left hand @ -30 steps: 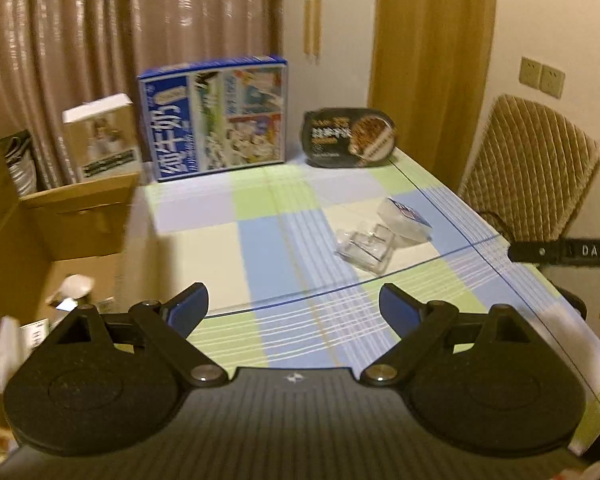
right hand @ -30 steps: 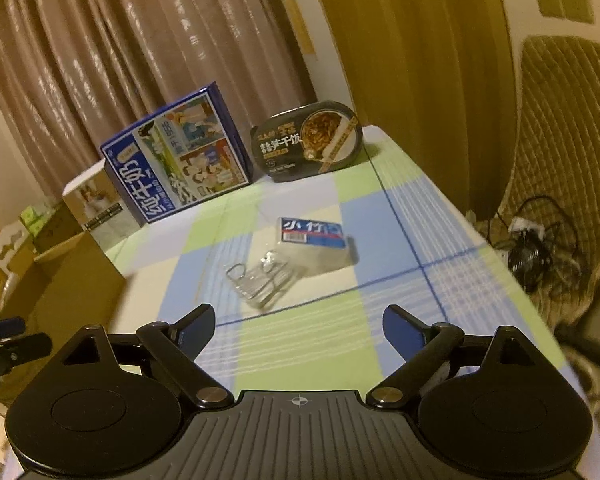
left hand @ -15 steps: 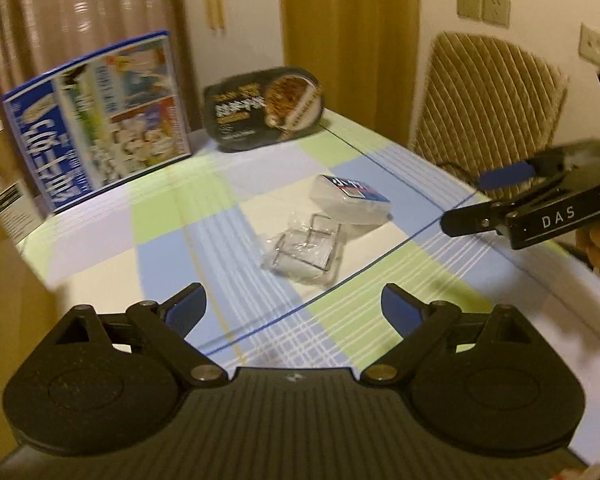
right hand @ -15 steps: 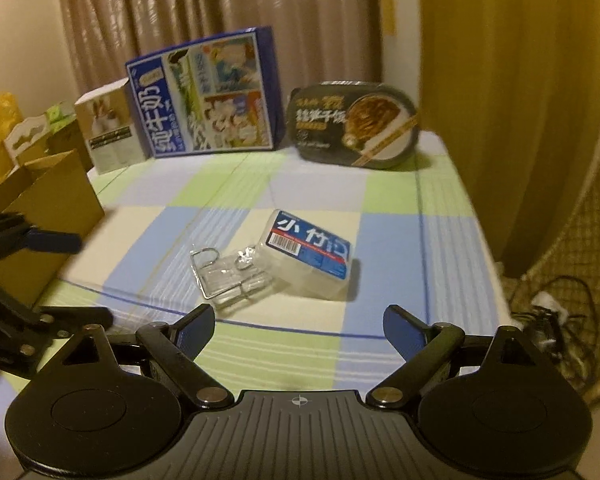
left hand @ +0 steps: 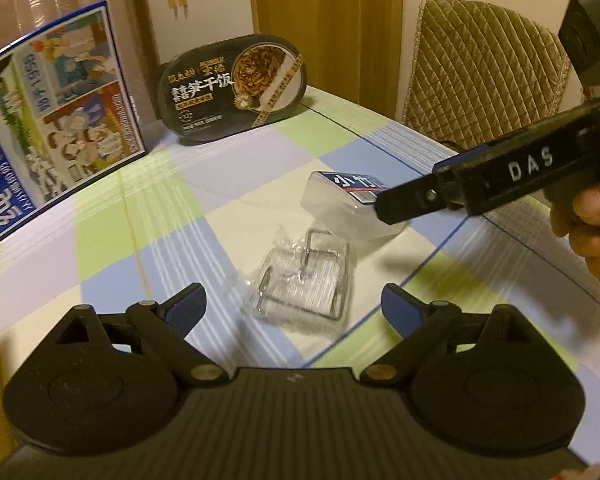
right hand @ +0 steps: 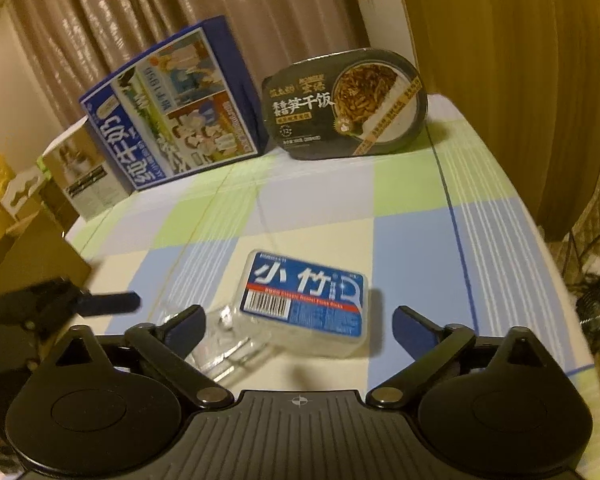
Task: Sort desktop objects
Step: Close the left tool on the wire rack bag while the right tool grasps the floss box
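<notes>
Left wrist view, L to R: blue milk carton box (left hand: 56, 116) stands at 10 o'clock on the checked surface (left hand: 148, 216), black oval rice-meal tray (left hand: 232, 88) leans upright at 12 behind it. Center, approx 12 o'clock just ahead of the left gripper (left hand: 294, 306): a wire clip in a clear plastic packet (left hand: 306, 284), lying flat. Fingers are spread wide apart, nothing between the pads; packet sits ahead of the gap, not touched. Just beyond the packet at 1 o'clock, touching or nearly so, lies the clear floss-pick box (left hand: 352, 200) w/ blue label. At 2–3 o'clock the right gripper (left hand: 404, 204) reaches in, one finger crossing in front of the box's right end; a hand (left hand: 588, 224) grips its handle at the edge. Quilted chair back (left hand: 484, 76) at 1–2 o'clock beyond the surface.

Right wrist view, L to R: cardboard box (right hand: 28, 252) at 9–10 o'clock off the surface edge, left gripper's blue finger (right hand: 108, 303) pokes in at 9. Small white carton (right hand: 80, 176) at 10, milk box at 11, meal tray at 12–1. Floss-pick box lies flat dead ahead at 12, label up, between the right gripper's finger lines but not touched. Those fingers are opening, already wide, nothing pressed by the pads. Packet is just left of the box, partly hidden by the left finger.
</notes>
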A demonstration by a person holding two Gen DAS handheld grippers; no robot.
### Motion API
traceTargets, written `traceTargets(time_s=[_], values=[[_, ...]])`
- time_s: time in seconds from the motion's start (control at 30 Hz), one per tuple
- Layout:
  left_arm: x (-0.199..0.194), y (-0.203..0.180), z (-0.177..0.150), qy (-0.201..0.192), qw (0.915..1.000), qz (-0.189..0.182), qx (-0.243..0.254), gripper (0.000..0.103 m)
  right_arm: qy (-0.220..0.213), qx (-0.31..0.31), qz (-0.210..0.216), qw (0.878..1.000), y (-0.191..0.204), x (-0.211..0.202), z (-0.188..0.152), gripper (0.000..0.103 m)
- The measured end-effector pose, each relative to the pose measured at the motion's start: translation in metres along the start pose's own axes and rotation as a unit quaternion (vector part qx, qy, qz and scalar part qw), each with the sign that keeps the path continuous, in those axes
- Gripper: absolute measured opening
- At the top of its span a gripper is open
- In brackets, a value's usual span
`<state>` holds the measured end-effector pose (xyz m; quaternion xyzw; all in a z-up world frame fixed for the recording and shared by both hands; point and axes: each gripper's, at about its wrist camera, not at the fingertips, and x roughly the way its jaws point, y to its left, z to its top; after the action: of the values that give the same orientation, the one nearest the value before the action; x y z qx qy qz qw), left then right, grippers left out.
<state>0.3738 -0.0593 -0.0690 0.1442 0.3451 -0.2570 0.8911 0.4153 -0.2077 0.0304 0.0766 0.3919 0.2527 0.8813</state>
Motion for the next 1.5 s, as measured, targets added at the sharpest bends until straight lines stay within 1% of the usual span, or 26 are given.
traceTargets(time_s=[0.17, 0.23, 0.27, 0.3, 0.4, 0.47, 0.5, 0.57, 0.67, 0.73, 0.87, 0.93, 1.0, 1.1, 1.17, 1.23, 1.33, 1.43, 1.47, 1.5], values=[[0.021, 0.002, 0.001, 0.003, 0.9999, -0.008, 0.005, 0.09, 0.009, 0.009, -0.001, 1.0, -0.001, 0.018, 0.003, 0.101], [0.027, 0.003, 0.001, 0.007, 0.9999, -0.011, 0.001, 0.086, 0.011, 0.024, 0.004, 1.0, -0.003, 0.024, 0.003, 0.101], [0.029, 0.003, 0.002, 0.016, 0.9997, -0.019, -0.001, 0.081, 0.013, 0.031, 0.007, 0.999, -0.003, 0.028, 0.004, 0.101], [0.03, 0.003, 0.002, 0.017, 0.9997, -0.019, -0.001, 0.075, 0.015, 0.036, 0.007, 0.999, -0.004, 0.031, 0.004, 0.101], [0.033, 0.003, 0.002, 0.021, 0.9997, -0.015, 0.0, 0.069, 0.022, 0.053, 0.005, 0.998, -0.007, 0.036, 0.004, 0.1], [0.034, 0.006, 0.002, 0.024, 0.9995, -0.02, -0.004, 0.066, 0.021, 0.066, 0.006, 0.998, -0.01, 0.035, 0.003, 0.083], [0.033, 0.006, 0.002, 0.024, 0.9995, -0.022, -0.005, 0.062, 0.02, 0.071, 0.003, 0.997, -0.012, 0.032, 0.003, 0.083], [0.031, 0.006, 0.002, 0.025, 0.9993, -0.026, -0.008, 0.055, 0.021, 0.071, -0.007, 0.997, -0.012, 0.026, 0.0, 0.083], [0.025, 0.002, -0.001, 0.033, 0.9993, -0.017, -0.011, 0.052, 0.028, 0.058, -0.025, 0.998, -0.006, 0.011, -0.007, 0.083], [0.016, -0.002, -0.006, 0.04, 0.9991, -0.006, -0.016, 0.051, 0.036, 0.051, -0.036, 0.997, 0.0, -0.001, -0.016, 0.083], [-0.011, -0.011, -0.027, 0.049, 0.9983, 0.005, -0.032, 0.051, 0.057, 0.032, -0.039, 0.997, 0.021, -0.027, -0.037, 0.083], [-0.031, -0.016, -0.041, 0.055, 0.9975, 0.012, -0.042, 0.051, 0.065, 0.015, -0.035, 0.997, 0.033, -0.041, -0.049, 0.083], [-0.052, -0.018, -0.055, 0.062, 0.996, 0.018, -0.063, 0.05, 0.073, -0.001, -0.033, 0.997, 0.048, -0.054, -0.06, 0.083], [-0.088, -0.02, -0.079, 0.067, 0.9928, 0.031, -0.094, 0.05, 0.094, -0.043, -0.031, 0.994, 0.076, -0.065, -0.078, 0.083], [-0.11, -0.026, -0.098, 0.066, 0.9912, 0.032, -0.11, 0.05, 0.106, -0.072, -0.03, 0.991, 0.095, -0.072, -0.093, 0.083], [-0.131, -0.032, -0.116, 0.063, 0.9902, 0.041, -0.118, 0.05, 0.113, -0.099, -0.034, 0.988, 0.111, -0.077, -0.111, 0.083], [-0.156, -0.038, -0.139, 0.048, 0.99, 0.048, -0.123, 0.051, 0.118, -0.112, -0.04, 0.986, 0.12, -0.082, -0.14, 0.083], [-0.17, -0.044, -0.154, 0.032, 0.9932, 0.062, -0.094, 0.057, 0.114, -0.111, -0.05, 0.986, 0.122, -0.087, -0.158, 0.083], [-0.174, -0.043, -0.158, 0.024, 0.9934, 0.063, -0.092, 0.065, 0.109, -0.111, -0.054, 0.986, 0.123, -0.089, -0.161, 0.083], [-0.177, -0.043, -0.16, 0.019, 0.9936, 0.06, -0.094, 0.067, 0.105, -0.112, -0.058, 0.987, 0.125, -0.09, -0.164, 0.083]])
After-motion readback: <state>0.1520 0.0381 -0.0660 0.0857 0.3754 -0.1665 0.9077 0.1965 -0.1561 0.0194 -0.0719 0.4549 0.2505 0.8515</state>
